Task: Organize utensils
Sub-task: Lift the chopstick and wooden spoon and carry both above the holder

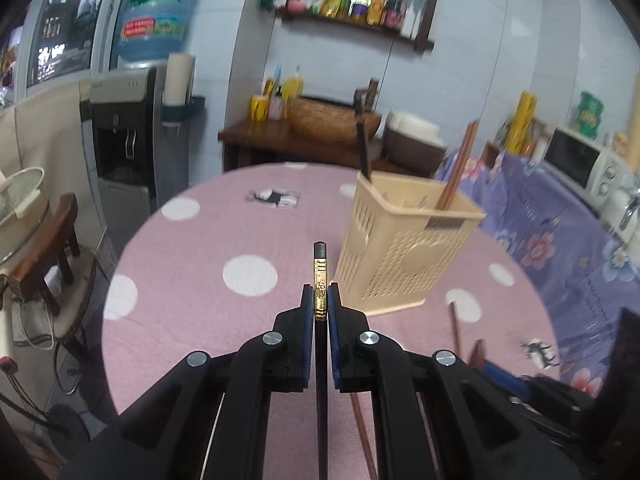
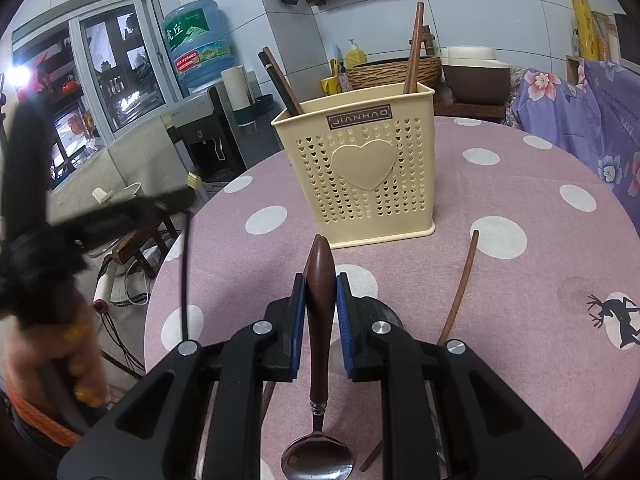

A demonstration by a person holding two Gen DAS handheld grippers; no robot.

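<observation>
Nearest the right wrist camera, the right claw (image 2: 320,300) is closed on the brown wooden handle of a spoon (image 2: 319,320), both blue pads pressed against it; the handle's rounded end pokes forward past the fingertips while the metal bowl hangs back under the camera at the bottom edge. In the left wrist view the left claw (image 1: 320,304) is clamped on a black chopstick (image 1: 320,280) with a gold-patterned band near its blunt top, which stands out just beyond the pads; the rest of the stick runs back between the fingers. Both claws hover above a round table (image 1: 192,292) covered in a pink cloth with white dots. On that cloth, just right of the right claw, a loose brown chopstick (image 2: 460,284) lies pointing away from the camera. Beyond it, near the middle of the table, stands a cream perforated utensil holder (image 2: 360,168) with a raised heart on its front, upright. Inside it, dark chopsticks (image 2: 280,80) lean toward its left corner and a brown stick (image 2: 414,48) leans at its right side. Farther off, past the table, a water dispenser (image 2: 208,128) carrying a blue bottle stands against the wall.
</observation>
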